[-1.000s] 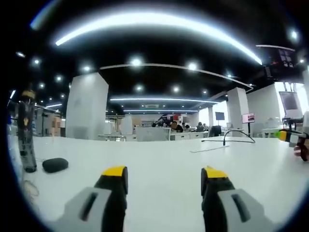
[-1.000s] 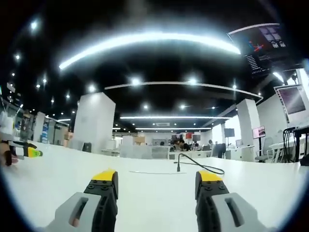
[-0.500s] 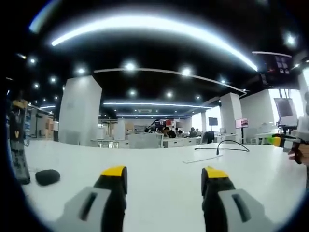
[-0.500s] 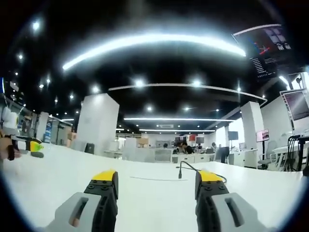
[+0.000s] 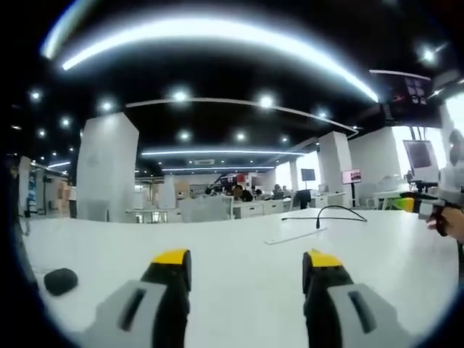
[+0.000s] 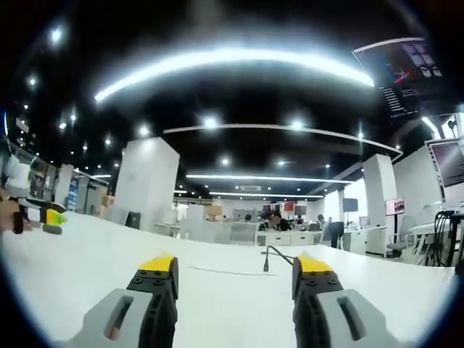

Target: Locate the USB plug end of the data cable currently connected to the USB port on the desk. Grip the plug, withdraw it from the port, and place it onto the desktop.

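Hovering over the white counter [image 5: 239,250], dark oval object [image 5: 60,280] far left, left claw [image 5: 246,262] spread and empty, black data cable [image 5: 324,214] arching well beyond, its plug standing in the counter, right claw [image 6: 233,266] spread, cable [image 6: 279,256] just ahead.

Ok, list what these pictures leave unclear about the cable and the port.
- USB port: too small; in the left gripper view the black cable just rises off the white desk.
- Plug: a tiny dark tip in the right gripper view.
- Cable's far end: hidden behind the right gripper, whose jaws stand apart.
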A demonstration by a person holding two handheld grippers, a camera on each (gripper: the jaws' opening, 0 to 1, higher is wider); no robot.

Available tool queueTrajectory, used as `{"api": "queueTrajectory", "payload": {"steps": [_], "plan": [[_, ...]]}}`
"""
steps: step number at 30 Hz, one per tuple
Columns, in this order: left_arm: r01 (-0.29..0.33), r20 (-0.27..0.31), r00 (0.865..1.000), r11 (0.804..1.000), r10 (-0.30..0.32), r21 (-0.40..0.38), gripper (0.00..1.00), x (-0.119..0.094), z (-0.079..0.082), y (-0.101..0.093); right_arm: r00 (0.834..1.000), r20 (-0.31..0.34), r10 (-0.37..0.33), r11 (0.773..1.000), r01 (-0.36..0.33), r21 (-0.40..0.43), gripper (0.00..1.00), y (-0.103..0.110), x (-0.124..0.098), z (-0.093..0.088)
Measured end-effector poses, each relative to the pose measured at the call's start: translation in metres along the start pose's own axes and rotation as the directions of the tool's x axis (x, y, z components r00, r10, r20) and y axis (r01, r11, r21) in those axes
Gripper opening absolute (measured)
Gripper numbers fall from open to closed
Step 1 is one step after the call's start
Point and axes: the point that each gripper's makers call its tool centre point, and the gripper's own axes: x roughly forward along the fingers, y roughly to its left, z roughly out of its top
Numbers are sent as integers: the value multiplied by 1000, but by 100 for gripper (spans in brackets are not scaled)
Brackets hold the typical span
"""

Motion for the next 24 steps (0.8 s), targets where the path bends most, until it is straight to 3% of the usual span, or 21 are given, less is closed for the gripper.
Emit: {"api": "queueTrajectory", "payload": {"steps": [8, 16, 24], "plan": [[32, -18, 999, 999, -32, 6, 62, 13, -2, -8, 1000, -5, -5, 1000, 5, 11, 63, -8, 10, 3], [111, 9, 994, 994, -111, 20, 62, 23, 4, -24, 1000, -3, -13, 999, 13, 34, 62, -17, 20, 8], [168, 30, 985, 986, -168, 11, 62, 37, 9, -35, 1000, -20, 21, 999, -21, 36, 61, -10, 34, 2]]}}
